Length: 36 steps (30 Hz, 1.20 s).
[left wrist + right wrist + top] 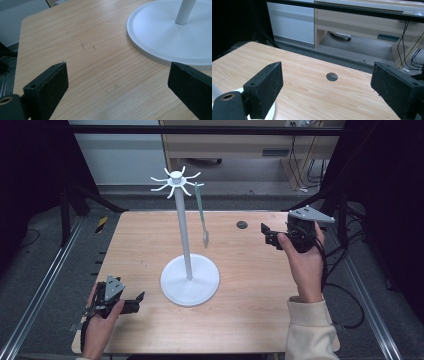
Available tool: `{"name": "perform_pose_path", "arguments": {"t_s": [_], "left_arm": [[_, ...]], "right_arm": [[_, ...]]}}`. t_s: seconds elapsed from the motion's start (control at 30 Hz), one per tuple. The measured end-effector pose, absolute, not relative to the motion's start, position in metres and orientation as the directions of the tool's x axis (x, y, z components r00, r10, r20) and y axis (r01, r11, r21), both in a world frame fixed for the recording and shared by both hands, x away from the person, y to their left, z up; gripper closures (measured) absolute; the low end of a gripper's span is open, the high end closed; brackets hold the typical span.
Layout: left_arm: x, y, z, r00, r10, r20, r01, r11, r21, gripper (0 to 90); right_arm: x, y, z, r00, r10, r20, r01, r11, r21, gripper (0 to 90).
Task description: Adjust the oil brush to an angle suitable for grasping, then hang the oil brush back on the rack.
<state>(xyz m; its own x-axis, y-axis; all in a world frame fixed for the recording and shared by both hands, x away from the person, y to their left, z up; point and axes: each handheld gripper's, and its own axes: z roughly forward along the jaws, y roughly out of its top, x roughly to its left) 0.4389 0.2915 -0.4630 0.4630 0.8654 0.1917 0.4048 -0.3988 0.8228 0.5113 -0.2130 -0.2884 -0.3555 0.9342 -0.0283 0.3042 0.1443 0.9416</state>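
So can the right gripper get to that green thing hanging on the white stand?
Probably yes. The right gripper is open, holds nothing, and bare table lies between it and the green thing, which hangs from a hook on the stand's right side, facing that gripper.

Lab: framed test table [250, 295], cables [300, 165]

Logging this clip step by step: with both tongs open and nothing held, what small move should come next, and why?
Probably the right tongs should ease left toward the green utensil hanging from a hook of the white stand. They are open, empty and closer to it than the left tongs, which rest low by the stand's base.
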Motion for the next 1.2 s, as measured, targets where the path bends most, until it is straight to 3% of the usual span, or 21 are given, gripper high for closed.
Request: {"name": "perform_pose_path", "arguments": {"t_s": [0.57, 1.2], "left_arm": [[0.439, 0.291, -0.463, 0.464, 0.865, 0.191, 0.401, -0.397, 0.825, 2.7], [0.438, 0.292, -0.462, 0.464, 0.865, 0.193, 0.392, -0.396, 0.830, 2.7]], "right_arm": [[0.518, -0.249, -0.303, -0.249, 0.968, -0.021, 0.337, 0.107, 0.935, 10.4], [0.537, -0.269, -0.353, -0.180, 0.983, -0.024, 0.450, 0.104, 0.887, 12.8]]}}
